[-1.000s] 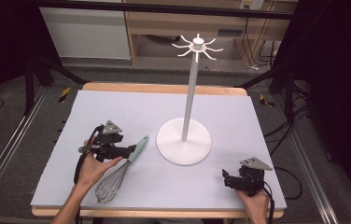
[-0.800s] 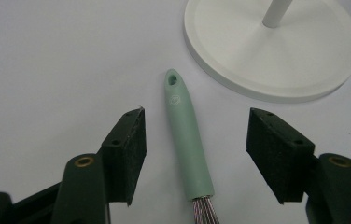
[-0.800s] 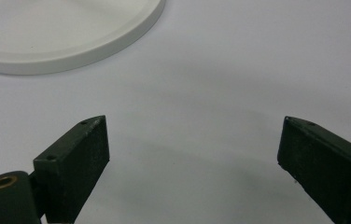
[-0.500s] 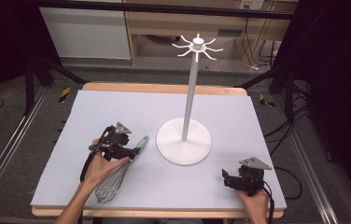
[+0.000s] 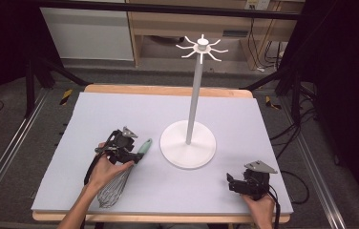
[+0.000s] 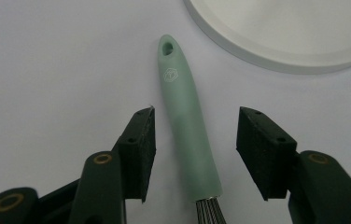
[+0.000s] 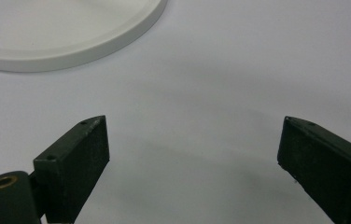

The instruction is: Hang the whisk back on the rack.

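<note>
A whisk [image 5: 120,179] with a mint-green handle [image 6: 185,116] and a wire head lies on the pale mat at the front left. My left gripper [image 5: 132,155] hovers open over the handle, and in the left gripper view [image 6: 196,144] its jaws stand either side of the handle without touching it. The handle's hanging hole [image 6: 167,47] points toward the white stand's round base [image 6: 276,37]. The white stand [image 5: 189,143] rises mid-table with several hooks at its top [image 5: 201,46]. My right gripper [image 5: 233,183] rests open near the front right edge, its jaws [image 7: 192,154] over bare mat.
The pale mat [image 5: 120,114] covers a wooden table. The stand's base rim [image 7: 71,51] lies just ahead of the right gripper. Black frame rails and cables run along both sides of the table, with shelving behind.
My left gripper has moved right and forward along the whisk, from beside the handle to straddling it. The right gripper has stayed put.
</note>
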Demonstrator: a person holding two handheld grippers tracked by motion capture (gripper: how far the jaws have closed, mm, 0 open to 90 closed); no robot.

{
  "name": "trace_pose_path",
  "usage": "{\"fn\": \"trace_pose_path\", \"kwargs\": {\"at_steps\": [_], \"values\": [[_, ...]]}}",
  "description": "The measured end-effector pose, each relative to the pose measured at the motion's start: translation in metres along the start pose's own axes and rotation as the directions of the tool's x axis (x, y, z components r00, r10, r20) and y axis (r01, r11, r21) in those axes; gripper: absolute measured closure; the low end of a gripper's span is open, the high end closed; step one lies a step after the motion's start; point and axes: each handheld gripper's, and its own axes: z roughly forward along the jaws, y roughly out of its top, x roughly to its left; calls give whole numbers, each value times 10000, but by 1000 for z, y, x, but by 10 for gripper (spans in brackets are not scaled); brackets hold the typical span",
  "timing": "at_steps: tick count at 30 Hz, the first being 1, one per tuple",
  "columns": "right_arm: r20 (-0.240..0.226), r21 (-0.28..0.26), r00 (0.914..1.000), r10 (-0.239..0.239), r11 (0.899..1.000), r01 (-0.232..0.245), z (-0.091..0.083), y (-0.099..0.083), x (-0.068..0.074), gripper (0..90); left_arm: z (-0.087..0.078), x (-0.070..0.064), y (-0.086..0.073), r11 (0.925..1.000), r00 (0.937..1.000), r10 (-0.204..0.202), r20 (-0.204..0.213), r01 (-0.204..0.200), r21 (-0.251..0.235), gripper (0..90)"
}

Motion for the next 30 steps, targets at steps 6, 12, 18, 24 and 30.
{"fn": "trace_pose_path", "kwargs": {"at_steps": [6,12,18,24,30], "values": [[0,28,10000,6,10000,-6,0,0,0,96,9,2,0,9993,10000,23,14,-23,367,500],[-29,20,10000,10,10000,-10,0,0,0,96,13,4,-2,9982,10000,28,77,-33,595,536],[-47,62,10000,30,10000,-29,1,0,0,96,17,5,-4,9961,9996,41,276,-65,880,576],[-25,103,10000,13,9999,-13,1,0,0,96,22,3,-3,9934,9996,12,267,-42,1142,613],[-32,125,10000,2,9999,-1,1,0,0,96,24,4,-3,9924,9996,-83,259,51,1226,621]]}}
